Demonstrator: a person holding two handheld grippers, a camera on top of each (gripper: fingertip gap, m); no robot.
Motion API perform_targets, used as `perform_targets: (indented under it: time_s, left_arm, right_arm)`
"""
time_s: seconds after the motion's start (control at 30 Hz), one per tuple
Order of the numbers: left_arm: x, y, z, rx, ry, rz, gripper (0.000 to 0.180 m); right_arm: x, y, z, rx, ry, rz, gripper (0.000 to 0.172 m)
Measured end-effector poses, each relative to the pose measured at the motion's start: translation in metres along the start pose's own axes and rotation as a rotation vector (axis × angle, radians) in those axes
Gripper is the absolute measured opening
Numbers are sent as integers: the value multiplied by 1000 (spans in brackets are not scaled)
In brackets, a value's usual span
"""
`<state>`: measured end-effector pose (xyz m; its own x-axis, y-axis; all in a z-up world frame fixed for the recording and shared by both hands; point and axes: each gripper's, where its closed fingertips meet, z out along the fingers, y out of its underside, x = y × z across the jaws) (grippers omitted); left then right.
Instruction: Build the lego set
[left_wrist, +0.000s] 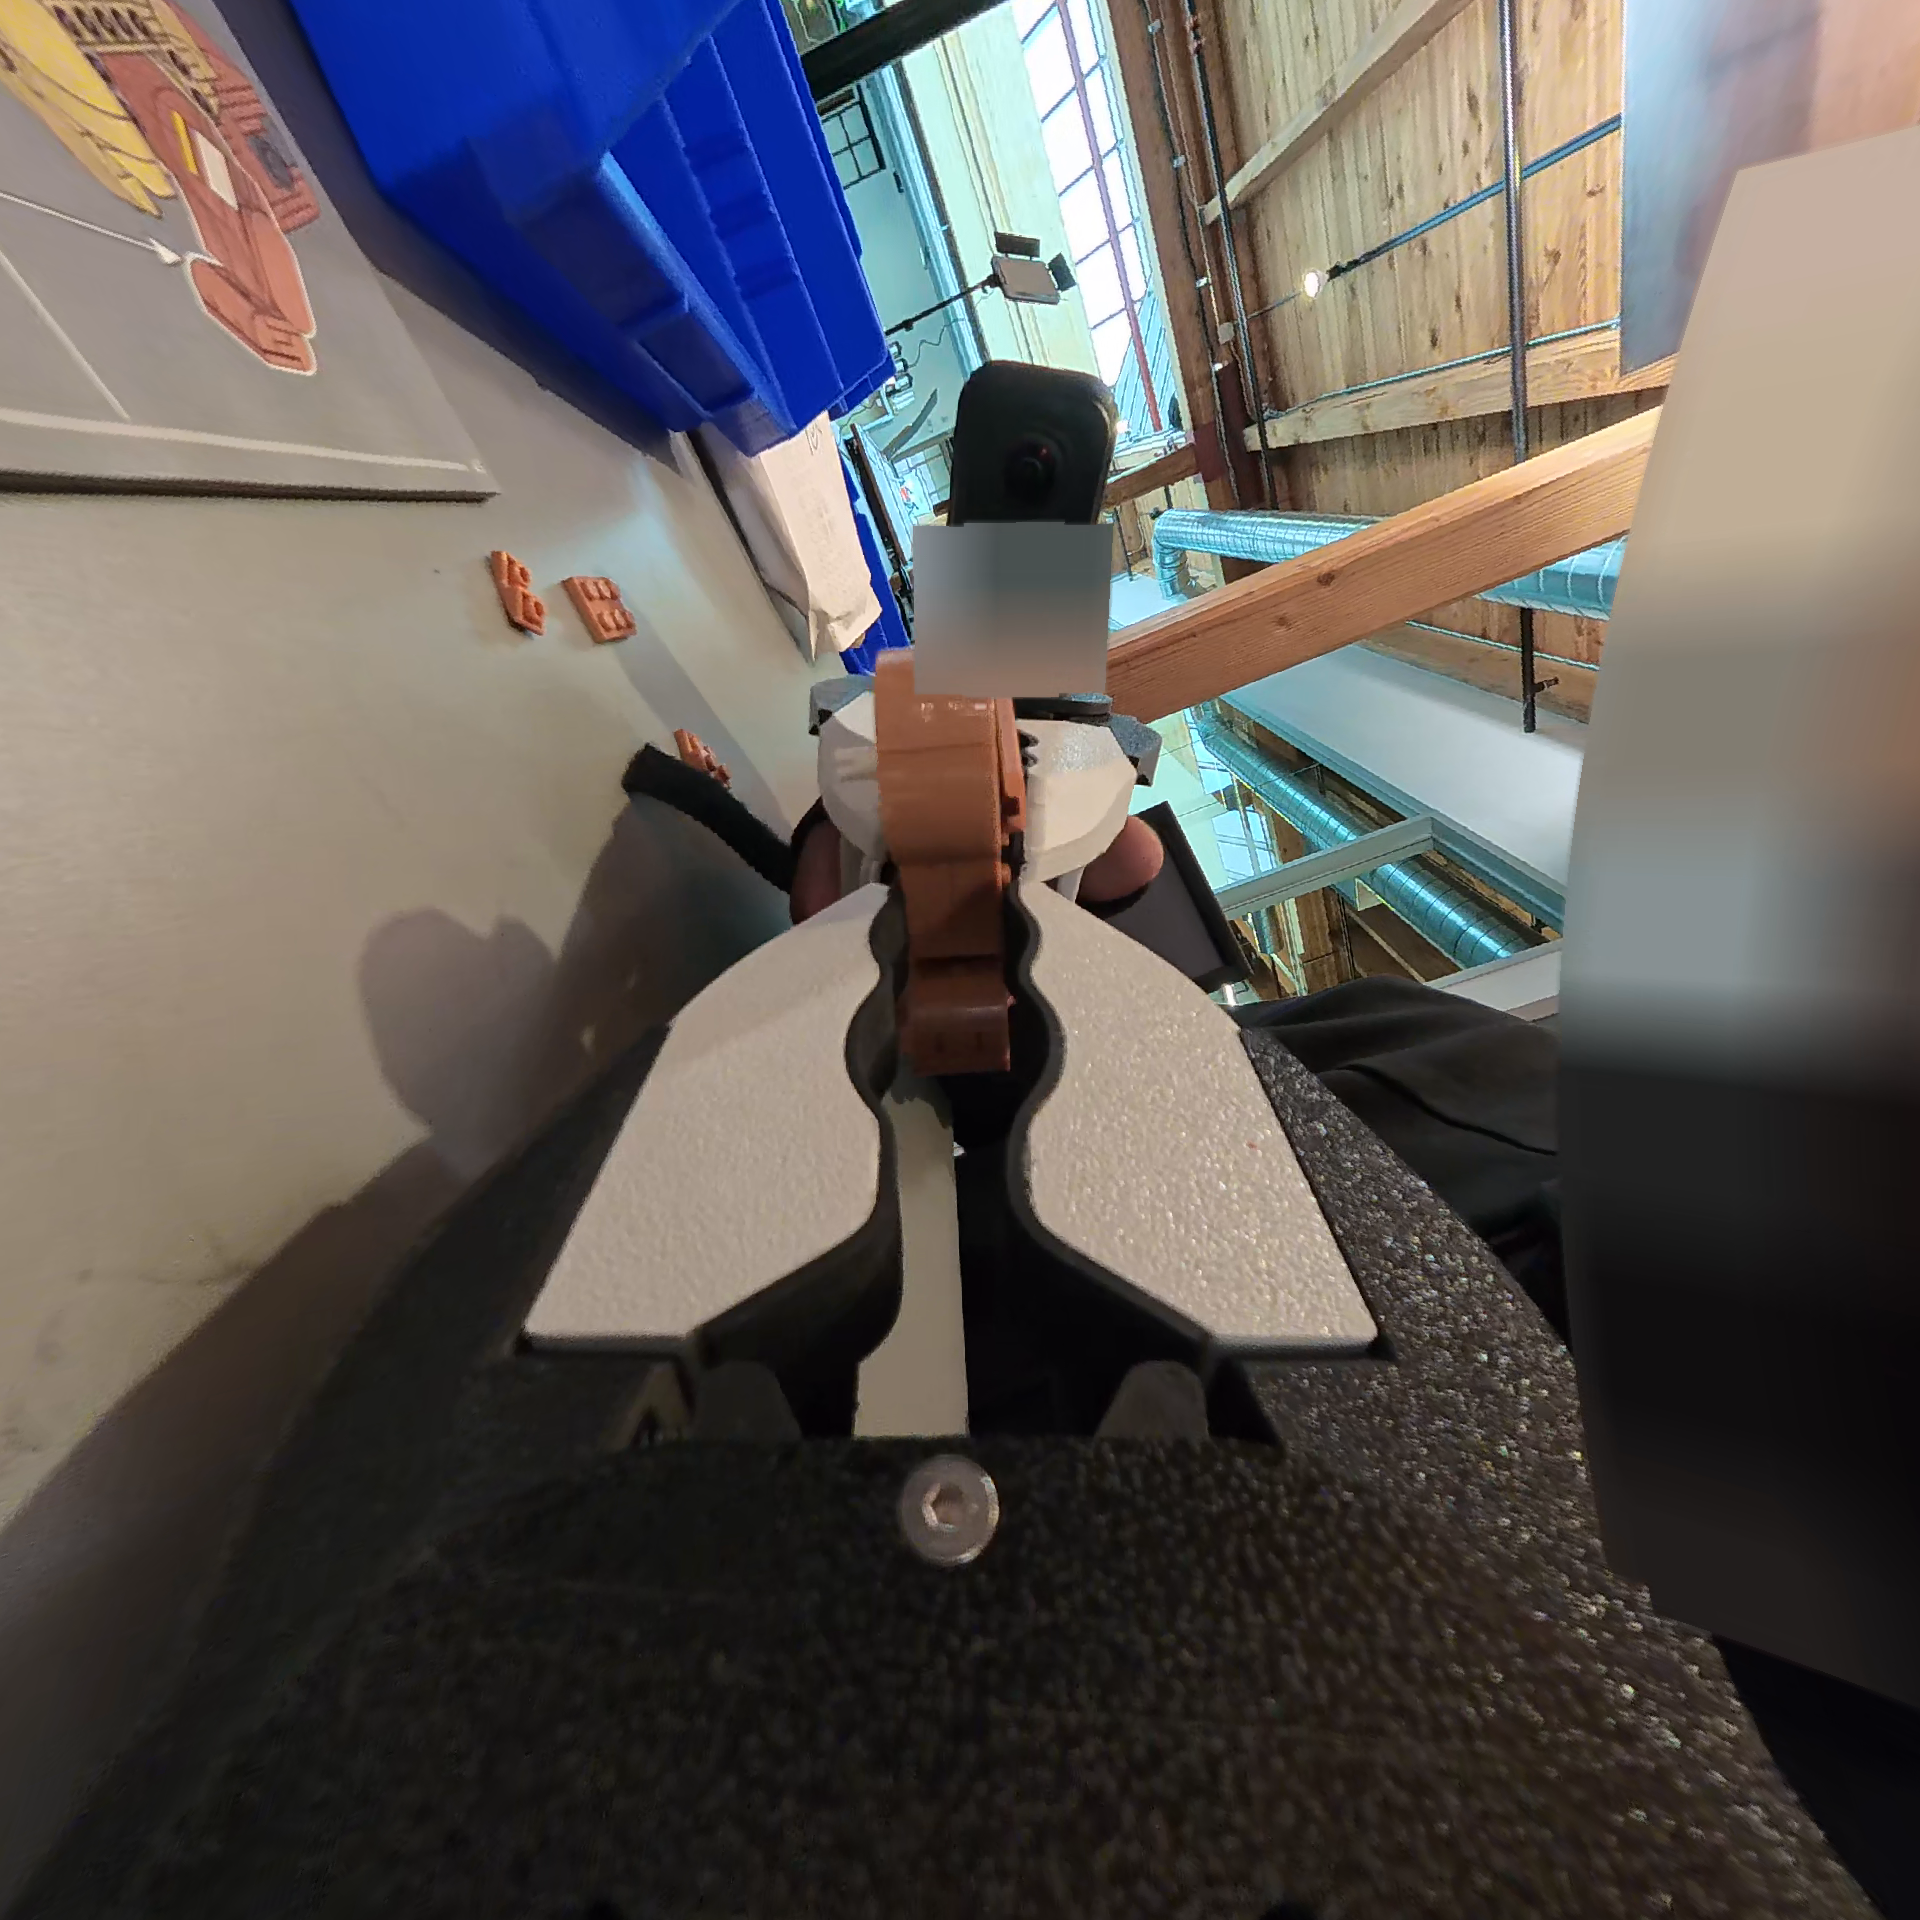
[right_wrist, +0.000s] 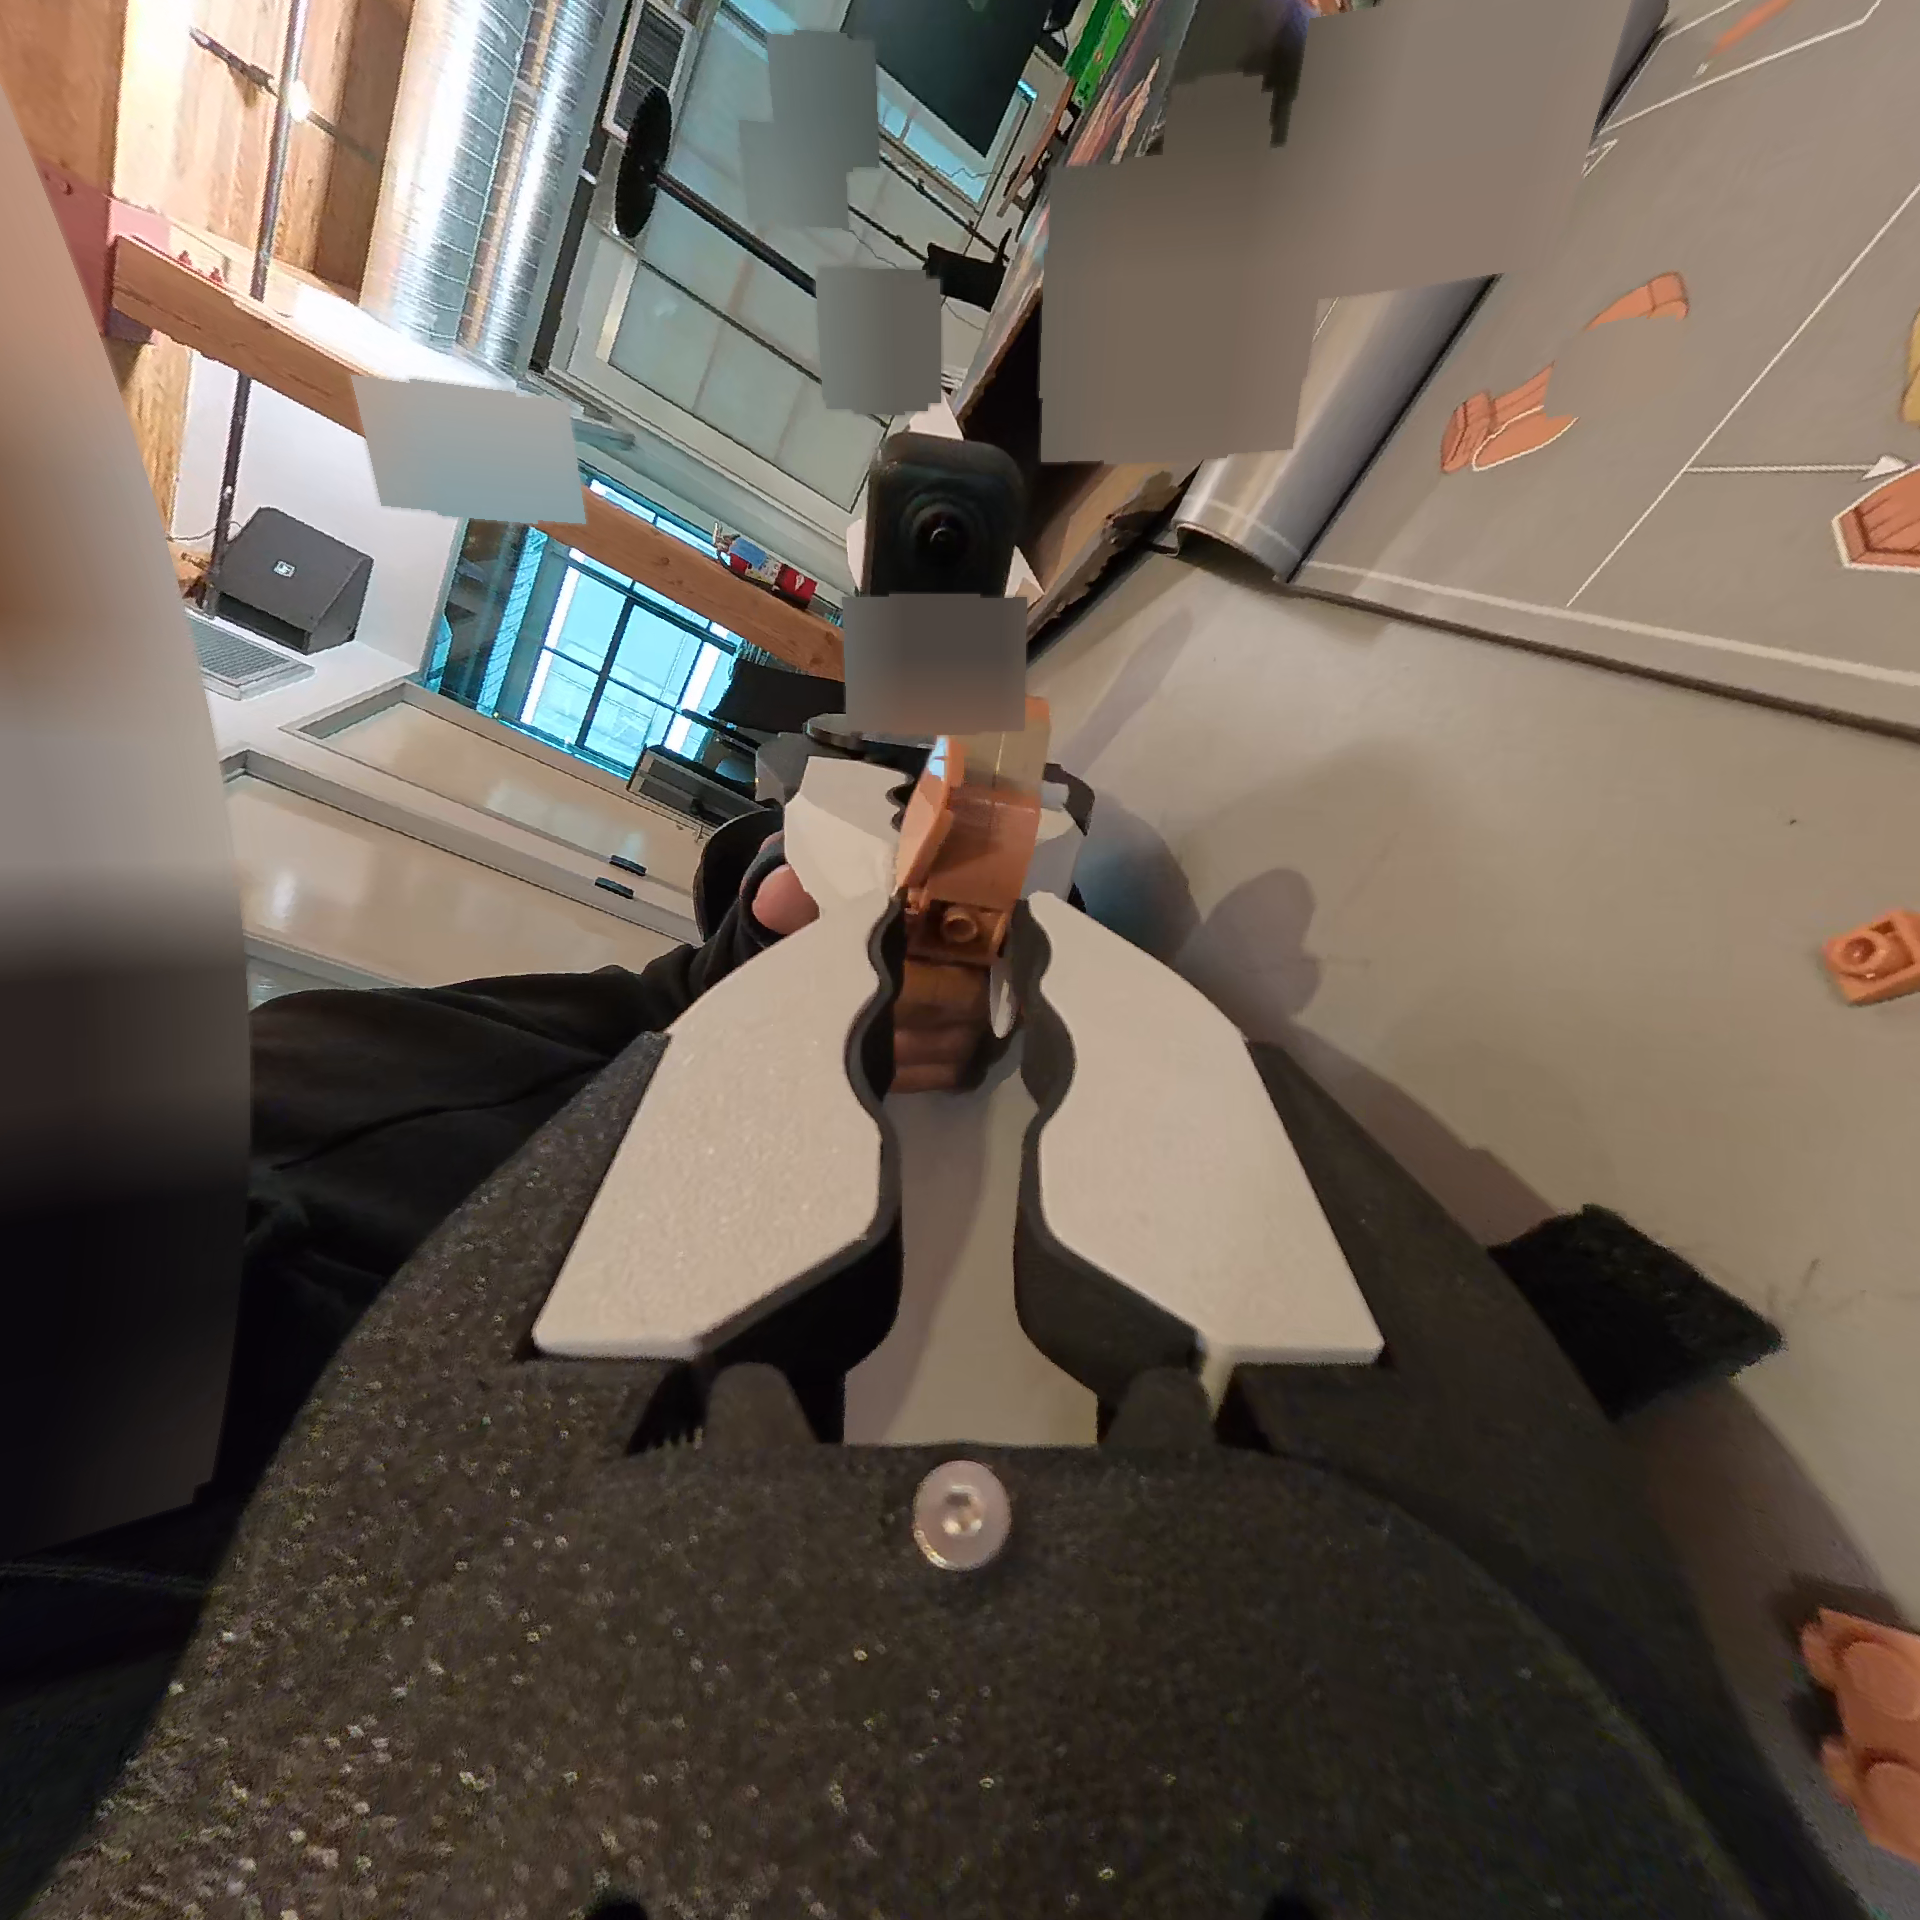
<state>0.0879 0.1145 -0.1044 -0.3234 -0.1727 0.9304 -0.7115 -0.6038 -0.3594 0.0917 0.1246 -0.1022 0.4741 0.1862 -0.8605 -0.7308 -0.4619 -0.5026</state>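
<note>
Brown brick assembly (left_wrist: 951, 914) clamped between left gripper (left_wrist: 951, 997) and right gripper (right_wrist: 951, 997), long axis along both fingers' line

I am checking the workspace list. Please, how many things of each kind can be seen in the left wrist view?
Grasping tools: 2, the left tool and the right tool, both closed on one brown brick assembly
Brown brick assemblies: 1
Loose brown brick pieces on the table: 3
Blue bins: 1
Instruction sheets: 1
Total: 8
</note>
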Motion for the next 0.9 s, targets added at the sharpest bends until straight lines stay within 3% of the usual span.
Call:
perform_targets:
  time_s: [0.9]
  left_arm:
    - [1,-8,-8,10,13,14,23]
  right_arm:
    - [-8,-6,-6,46,-108,30,18]
